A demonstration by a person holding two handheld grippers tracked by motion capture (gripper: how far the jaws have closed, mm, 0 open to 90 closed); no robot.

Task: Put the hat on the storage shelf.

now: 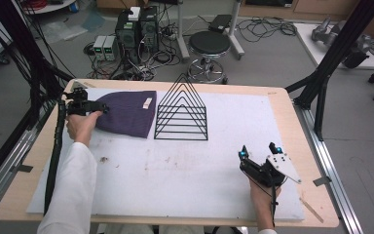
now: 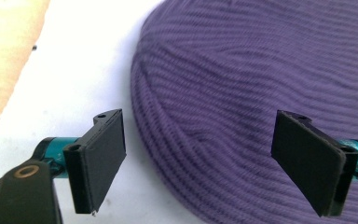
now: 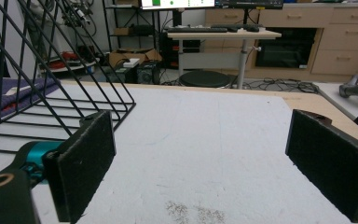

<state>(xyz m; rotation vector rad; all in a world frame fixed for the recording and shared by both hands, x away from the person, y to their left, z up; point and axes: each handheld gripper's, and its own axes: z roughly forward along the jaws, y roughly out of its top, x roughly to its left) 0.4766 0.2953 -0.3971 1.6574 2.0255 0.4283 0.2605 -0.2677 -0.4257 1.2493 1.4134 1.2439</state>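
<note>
On the one table (image 1: 292,117) in front of you lies a single white mat (image 1: 185,180), and everything you are working with sits on it. There is one purple knitted hat (image 1: 129,113), lying flat at the far left of the mat, with one small pale label (image 1: 147,103) on its edge facing the rack. Just to the right of the hat stands one black wire rack (image 1: 182,109), a row of triangular frames, upright near the middle of the far side.

You hold two grippers. Your left gripper (image 1: 99,107) is at the left edge of the hat; in the left gripper view its jaws stand wide apart, with the rounded edge of the hat (image 2: 242,93) between them and nothing clamped. Your right gripper (image 1: 258,150) is near the front right of the mat, well apart from hat and rack, its jaws also spread wide over bare mat (image 3: 205,140). In the right gripper view the rack (image 3: 60,93) rises at the left, with part of the hat (image 3: 0,100) behind its wires.
</note>
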